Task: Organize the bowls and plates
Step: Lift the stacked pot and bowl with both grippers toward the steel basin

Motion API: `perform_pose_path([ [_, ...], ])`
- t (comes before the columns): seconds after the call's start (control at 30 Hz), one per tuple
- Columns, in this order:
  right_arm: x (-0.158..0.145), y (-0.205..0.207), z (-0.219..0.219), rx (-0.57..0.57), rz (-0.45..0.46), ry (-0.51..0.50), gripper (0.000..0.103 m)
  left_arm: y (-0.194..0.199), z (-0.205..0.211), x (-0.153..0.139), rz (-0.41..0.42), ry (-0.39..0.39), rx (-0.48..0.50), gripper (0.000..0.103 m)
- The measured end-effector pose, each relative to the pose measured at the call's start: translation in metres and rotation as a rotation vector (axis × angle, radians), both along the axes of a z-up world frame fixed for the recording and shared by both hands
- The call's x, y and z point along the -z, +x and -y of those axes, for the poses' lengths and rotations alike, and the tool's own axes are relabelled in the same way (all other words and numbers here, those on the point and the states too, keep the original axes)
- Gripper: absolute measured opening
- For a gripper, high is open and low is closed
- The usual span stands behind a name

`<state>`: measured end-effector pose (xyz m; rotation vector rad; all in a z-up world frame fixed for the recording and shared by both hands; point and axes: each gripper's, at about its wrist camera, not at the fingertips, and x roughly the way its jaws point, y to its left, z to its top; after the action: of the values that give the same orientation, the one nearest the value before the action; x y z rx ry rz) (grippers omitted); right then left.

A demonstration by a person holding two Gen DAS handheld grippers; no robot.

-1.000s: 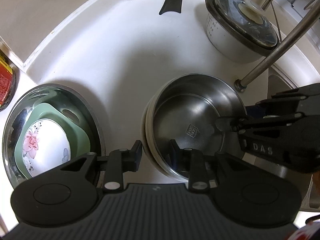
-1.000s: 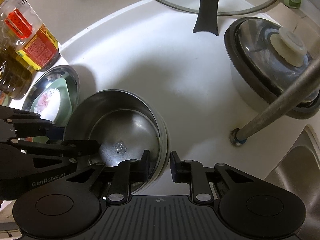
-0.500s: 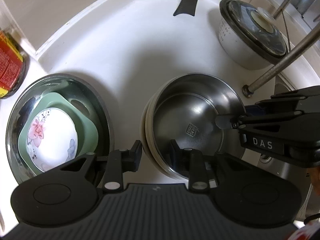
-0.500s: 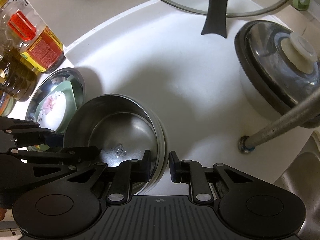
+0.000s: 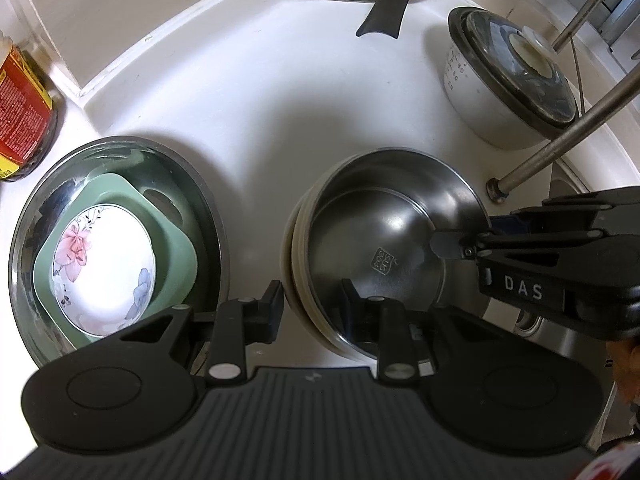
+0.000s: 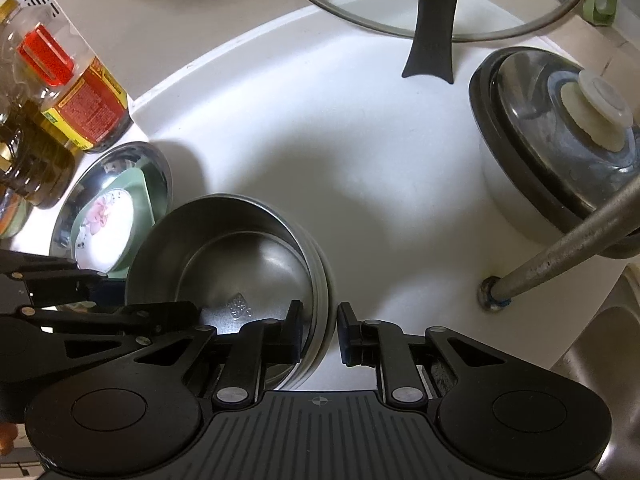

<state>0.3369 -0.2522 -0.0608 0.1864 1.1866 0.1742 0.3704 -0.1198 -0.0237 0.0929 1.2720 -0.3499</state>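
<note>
Steel bowl [image 5: 392,248] under my grippers: brushed metal, shiny, stamped mark; rims stacked beneath look cream, dull. Big metal basin [image 5: 200,200] mirror-glossy. Green dish [image 5: 176,240] matt, plastic-looking. Flowered plate [image 5: 108,272] glazed ceramic. White counter [image 6: 320,152] smooth, semi-gloss. Pot lid [image 6: 560,120] glass.

White countertop [image 5: 280,128] meets a beige wall [image 5: 132,4]; steel sink [image 6: 600,344] alongside.

Steel bowl [image 5: 384,248]: shiny, upright, empty, stamped mark on its base; centre-right of my left view, nested on top of the bowl stack.
Bowl stack [image 5: 294,248]: cream rims showing under the steel bowl's left edge.
Steel basin [image 5: 200,204]: wide, lower left of the frame.
Green dish [image 5: 176,244]: squarish, tilted inside the basin.
Floral plate [image 5: 104,264]: white, pink flower, resting in the green dish.
</note>
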Motion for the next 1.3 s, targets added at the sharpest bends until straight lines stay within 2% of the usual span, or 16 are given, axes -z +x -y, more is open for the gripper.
perform_pose_path([
  [0.23, -0.004, 0.007, 0.004, 0.034, 0.002, 0.011, 0.016, 0.005, -0.004, -0.006, 0.017, -0.023, -0.001, 0.027],
  [0.73, -0.019, 0.023, -0.019, -0.007, 0.024, 0.001, 0.016, 0.007, -0.028, -0.022, 0.055, -0.043, -0.054, 0.026],
  [1.3, -0.039, 0.041, -0.073, -0.109, 0.079, -0.004, 0.016, 0.012, -0.086, -0.044, 0.098, -0.050, -0.167, 0.026],
])
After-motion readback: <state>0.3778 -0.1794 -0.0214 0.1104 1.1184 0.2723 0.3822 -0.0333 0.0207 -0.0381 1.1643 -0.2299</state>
